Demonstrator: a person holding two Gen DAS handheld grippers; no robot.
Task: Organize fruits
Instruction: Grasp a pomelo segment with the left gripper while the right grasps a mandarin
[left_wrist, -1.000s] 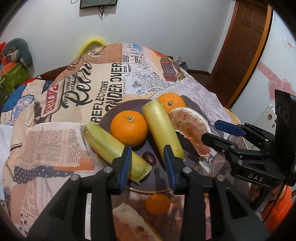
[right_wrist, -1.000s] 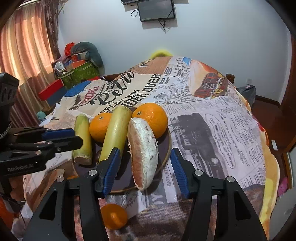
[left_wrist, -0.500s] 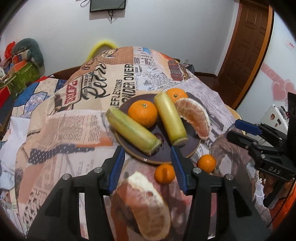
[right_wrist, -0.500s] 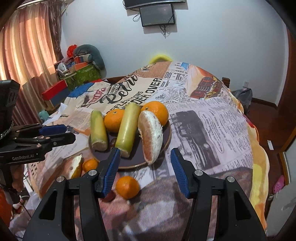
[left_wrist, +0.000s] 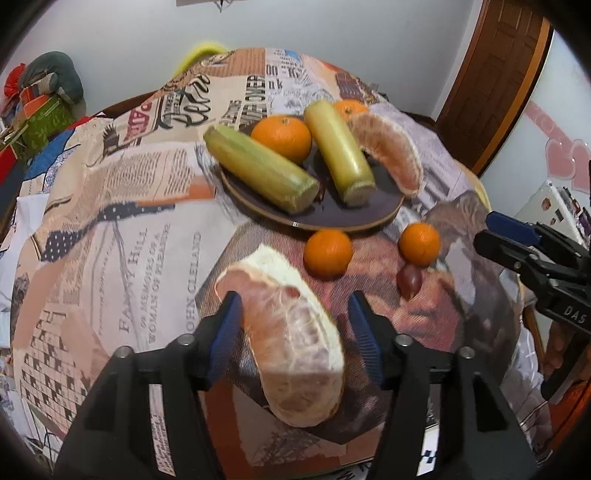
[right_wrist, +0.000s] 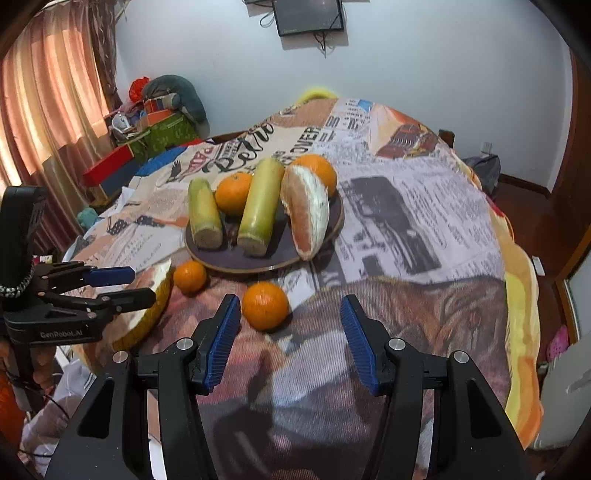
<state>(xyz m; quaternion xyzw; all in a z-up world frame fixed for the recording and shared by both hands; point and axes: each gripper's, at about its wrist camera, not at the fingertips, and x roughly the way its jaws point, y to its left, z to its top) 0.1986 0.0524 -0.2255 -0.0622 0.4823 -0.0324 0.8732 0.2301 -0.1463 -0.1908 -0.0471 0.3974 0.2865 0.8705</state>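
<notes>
I am lining up the left gripper (left_wrist: 295, 334) around the loose pomelo wedge (left_wrist: 291, 339), which is lying on the cloth (left_wrist: 122, 236) just in front of it, between its two fingers. The fingers are spread, and I cannot tell if the blue pads are touching the wedge yet. To do this step well, I judge that I should close slowly on the broad flanks of the wedge (it looks soft and could tear), and lift it straight before carrying it ahead to the plate (left_wrist: 310, 221).

The plate is already holding two cane pieces (left_wrist: 258, 168), two oranges (left_wrist: 282, 134) and another wedge (left_wrist: 391, 155), so free room there is little. Two small oranges (left_wrist: 328, 252) and a dark small fruit (left_wrist: 408, 280) are lying on the cloth between the gripper and the plate.

The left gripper is tilting down over the near edge. The right gripper (right_wrist: 290, 341) is hanging open beside it, with nothing inside, one small orange just ahead of its left finger.
</notes>
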